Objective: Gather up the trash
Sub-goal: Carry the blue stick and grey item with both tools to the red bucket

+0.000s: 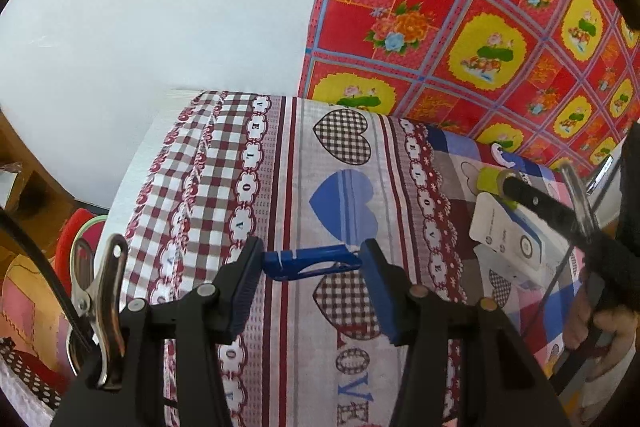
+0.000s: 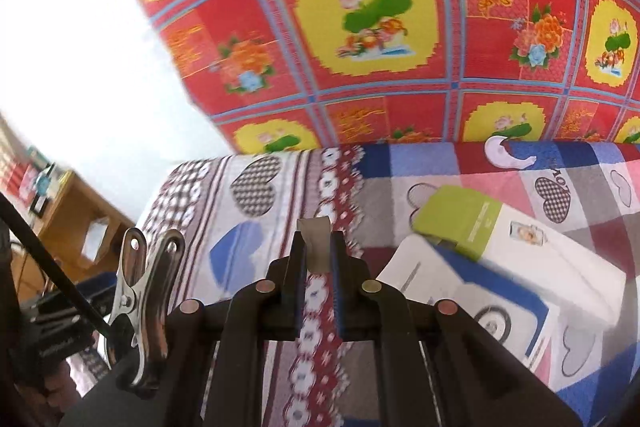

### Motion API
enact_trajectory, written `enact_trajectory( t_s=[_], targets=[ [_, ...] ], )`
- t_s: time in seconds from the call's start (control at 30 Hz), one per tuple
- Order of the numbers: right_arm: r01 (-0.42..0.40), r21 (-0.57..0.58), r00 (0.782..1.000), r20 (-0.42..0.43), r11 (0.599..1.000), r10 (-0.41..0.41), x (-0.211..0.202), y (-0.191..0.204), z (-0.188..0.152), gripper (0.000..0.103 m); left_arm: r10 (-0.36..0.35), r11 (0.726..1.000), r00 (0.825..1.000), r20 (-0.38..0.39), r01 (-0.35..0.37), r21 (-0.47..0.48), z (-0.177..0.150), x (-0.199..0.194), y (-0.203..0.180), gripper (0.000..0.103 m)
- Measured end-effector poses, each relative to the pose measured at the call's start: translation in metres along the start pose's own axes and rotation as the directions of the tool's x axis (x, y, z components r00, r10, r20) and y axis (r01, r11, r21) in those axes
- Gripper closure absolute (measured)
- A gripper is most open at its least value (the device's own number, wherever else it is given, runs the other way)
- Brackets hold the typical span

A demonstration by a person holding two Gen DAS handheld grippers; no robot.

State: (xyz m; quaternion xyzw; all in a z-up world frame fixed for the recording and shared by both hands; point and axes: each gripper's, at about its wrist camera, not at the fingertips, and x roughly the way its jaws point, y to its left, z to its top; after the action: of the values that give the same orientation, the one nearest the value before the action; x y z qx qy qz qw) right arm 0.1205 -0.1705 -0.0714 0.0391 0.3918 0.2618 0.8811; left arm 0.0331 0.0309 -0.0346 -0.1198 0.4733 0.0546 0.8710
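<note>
My left gripper (image 1: 311, 263) is shut on a blue plastic clip (image 1: 310, 262), held crosswise between its fingers above the patterned tablecloth (image 1: 224, 163). My right gripper (image 2: 316, 247) is shut on a small roll of greyish tape (image 2: 316, 245) that sticks up between its fingers. The right gripper also shows at the right edge of the left wrist view (image 1: 506, 183). A white and green carton (image 2: 480, 231) lies on a white and blue box (image 2: 492, 291) to the right of the right gripper. They also show in the left wrist view (image 1: 504, 227).
A red and yellow floral cloth (image 2: 380, 27) hangs behind the table. A white wall (image 1: 160, 7) is at the left. A wooden shelf (image 2: 72, 219) stands at the far left. Red and patterned items (image 1: 36, 291) sit below the table's left edge.
</note>
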Motion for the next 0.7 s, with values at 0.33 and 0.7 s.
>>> enact_trajectory(
  t_s=[0.33, 0.7],
  targets=[
    [-0.088, -0.115, 0.996, -0.004, 0.989, 0.089, -0.031, 0.030, -0.024, 0.091, 0.051, 0.996, 0.997, 0.051, -0.047, -0.069, -0.024, -0.040, 0.010, 0.050],
    [-0.190, -0.226, 0.982, -0.026, 0.955, 0.189, -0.042, 0.069, -0.047, 0.091, 0.135, 0.980, 0.987, 0.092, -0.120, -0.158, -0.054, -0.076, 0.038, 0.050]
  ],
)
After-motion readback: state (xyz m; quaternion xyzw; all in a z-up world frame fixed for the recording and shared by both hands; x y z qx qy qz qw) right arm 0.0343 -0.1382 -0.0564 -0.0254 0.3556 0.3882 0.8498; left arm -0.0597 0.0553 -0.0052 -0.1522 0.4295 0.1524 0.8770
